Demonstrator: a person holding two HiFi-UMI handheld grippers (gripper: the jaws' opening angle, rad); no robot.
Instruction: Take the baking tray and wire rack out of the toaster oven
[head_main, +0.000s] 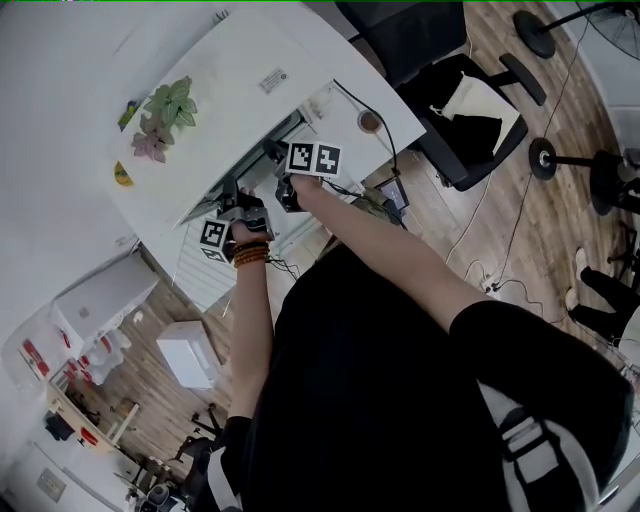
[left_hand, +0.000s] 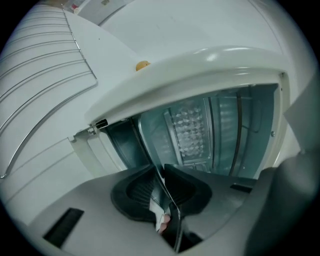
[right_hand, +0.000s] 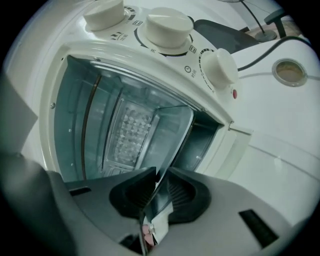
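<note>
One toaster oven (right_hand: 150, 75) stands on the worktop (right_hand: 280, 130), and it carries three knobs (right_hand: 165, 27). There is one baking tray (right_hand: 172, 145) and one wire rack (left_hand: 45, 65), and two grippers are in view, the left gripper (left_hand: 159, 170) and the right gripper (right_hand: 161, 174). The worktop also holds one round cup (right_hand: 289, 72) and one small yellow object (left_hand: 142, 65).

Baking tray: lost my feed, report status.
Left gripper, right gripper shut on baking tray rim. Tray at toaster oven mouth. Wire rack out, on table. Unobstructed.
</note>
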